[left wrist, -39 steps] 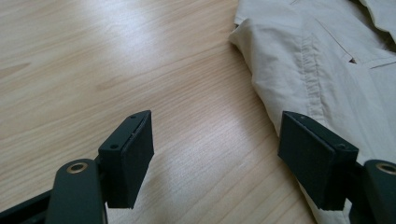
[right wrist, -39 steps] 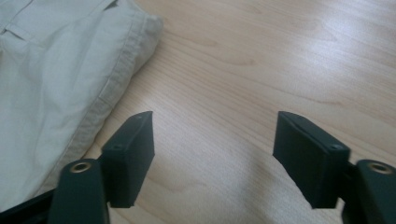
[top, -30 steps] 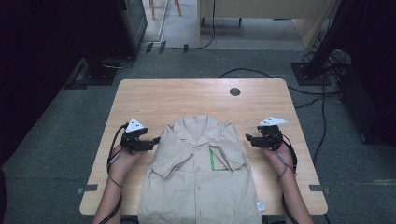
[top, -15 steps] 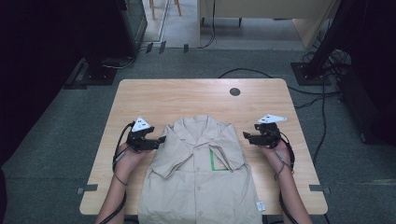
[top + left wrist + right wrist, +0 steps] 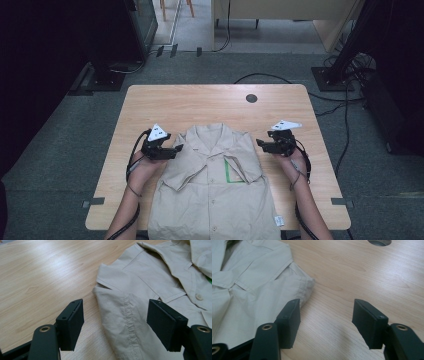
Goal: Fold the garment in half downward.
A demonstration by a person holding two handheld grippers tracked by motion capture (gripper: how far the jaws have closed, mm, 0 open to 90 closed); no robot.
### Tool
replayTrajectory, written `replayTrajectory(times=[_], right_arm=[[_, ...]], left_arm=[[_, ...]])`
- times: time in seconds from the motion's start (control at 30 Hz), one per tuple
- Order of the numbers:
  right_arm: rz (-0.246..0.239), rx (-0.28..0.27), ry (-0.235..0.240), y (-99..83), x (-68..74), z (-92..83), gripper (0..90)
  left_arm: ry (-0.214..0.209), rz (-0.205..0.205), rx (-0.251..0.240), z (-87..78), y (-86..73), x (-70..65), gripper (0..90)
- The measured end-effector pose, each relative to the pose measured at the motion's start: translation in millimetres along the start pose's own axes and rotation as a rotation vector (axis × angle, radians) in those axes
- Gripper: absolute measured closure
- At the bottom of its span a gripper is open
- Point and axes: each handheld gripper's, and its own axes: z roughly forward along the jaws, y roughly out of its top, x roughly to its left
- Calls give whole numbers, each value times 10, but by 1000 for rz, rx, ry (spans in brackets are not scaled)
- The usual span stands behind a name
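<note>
A beige shirt point(image 5: 215, 185) lies flat on the wooden surface point(image 5: 200, 105), collar toward the far edge and hem hanging over the near edge. The left tongs point(image 5: 179, 149) hover at the shirt's left shoulder, jaws wide apart over the folded sleeve point(image 5: 125, 315), gripping nothing. The right tongs point(image 5: 259, 143) hang just beside the shirt's right shoulder; their jaws have just been closing but stand apart, with bare wood between them and one jaw by the sleeve edge point(image 5: 308, 285).

Wooden table point(image 5: 210, 102) on grey carpet point(image 5: 60, 150); dark stands, perhaps cabinets, behind.
</note>
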Motion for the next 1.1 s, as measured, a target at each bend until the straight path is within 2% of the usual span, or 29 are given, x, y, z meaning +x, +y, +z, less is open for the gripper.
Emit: replayTrajectory(times=[0.73,1.03,1.1], right_arm=[[-23,5,17,71,143,119,392],[-37,5,36,135,248,208,414],[-29,14,37,143,270,258,414]], left_arm=[[25,35,13,98,50,-109,299],[34,38,39,187,23,-127,300],[50,48,53,218,6,-137,300]])
